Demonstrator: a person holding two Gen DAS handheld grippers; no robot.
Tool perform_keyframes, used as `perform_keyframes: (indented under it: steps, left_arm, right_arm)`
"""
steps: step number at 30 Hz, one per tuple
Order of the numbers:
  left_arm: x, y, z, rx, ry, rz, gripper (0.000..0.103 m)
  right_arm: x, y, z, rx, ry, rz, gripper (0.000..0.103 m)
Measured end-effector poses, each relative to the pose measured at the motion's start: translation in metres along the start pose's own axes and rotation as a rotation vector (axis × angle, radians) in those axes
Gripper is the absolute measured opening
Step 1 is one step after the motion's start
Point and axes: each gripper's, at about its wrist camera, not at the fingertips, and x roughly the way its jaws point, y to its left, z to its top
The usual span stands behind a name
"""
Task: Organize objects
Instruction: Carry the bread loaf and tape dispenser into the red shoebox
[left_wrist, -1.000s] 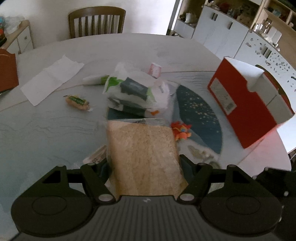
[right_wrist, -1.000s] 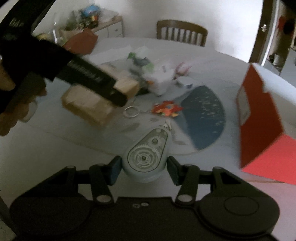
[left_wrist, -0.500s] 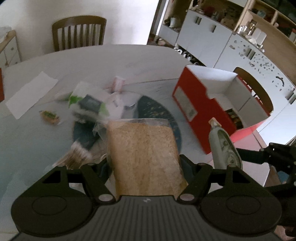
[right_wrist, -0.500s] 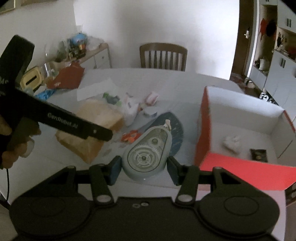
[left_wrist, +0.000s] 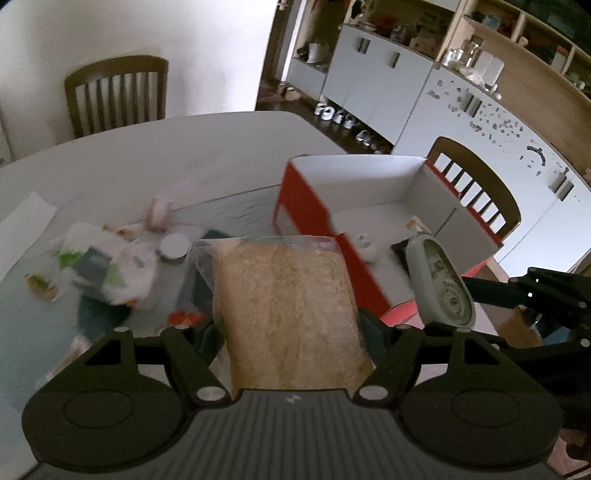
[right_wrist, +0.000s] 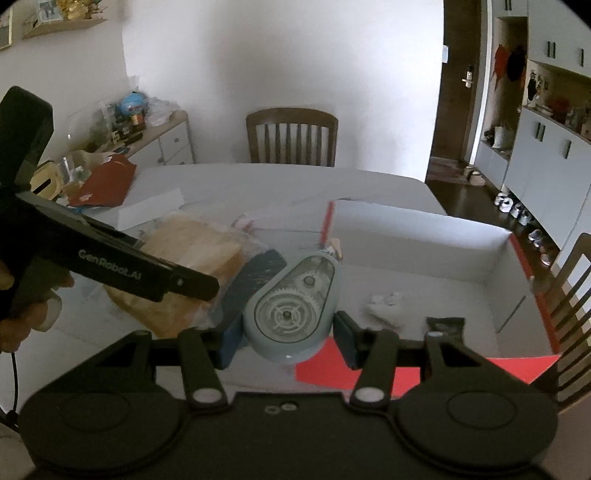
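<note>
My left gripper (left_wrist: 291, 332) is shut on a clear bag of sliced bread (left_wrist: 288, 306) and holds it above the table, just left of the open red box (left_wrist: 303, 206). The bread also shows in the right wrist view (right_wrist: 184, 266). My right gripper (right_wrist: 286, 332) is shut on a grey correction-tape dispenser (right_wrist: 291, 306), held over the near edge of the red box (right_wrist: 424, 236). The dispenser shows in the left wrist view (left_wrist: 439, 284) too. Inside the box lie a white crumpled item (right_wrist: 384, 306) and a small dark packet (right_wrist: 443, 325).
On the round table (left_wrist: 147, 158) lie a white-green pack (left_wrist: 99, 269), a pink item (left_wrist: 160, 212), a small round lid (left_wrist: 173, 245), an orange item (left_wrist: 184, 316) and white paper (left_wrist: 22, 225). Chairs stand at the far side (right_wrist: 291, 136) and right (left_wrist: 476, 184).
Both grippers have risen and swung right toward the red box with their loads. The box now shows its open inside, and the dispenser is over its near edge.
</note>
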Motion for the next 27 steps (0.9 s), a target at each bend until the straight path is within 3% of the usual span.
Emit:
perform_keyframes:
  steps: [27]
  left_arm:
    - [0.101, -0.125, 0.084, 0.121, 0.021, -0.009, 0.074]
  right_arm:
    - [0.028, -0.148, -0.005, 0.057, 0.046, -0.123, 0.052]
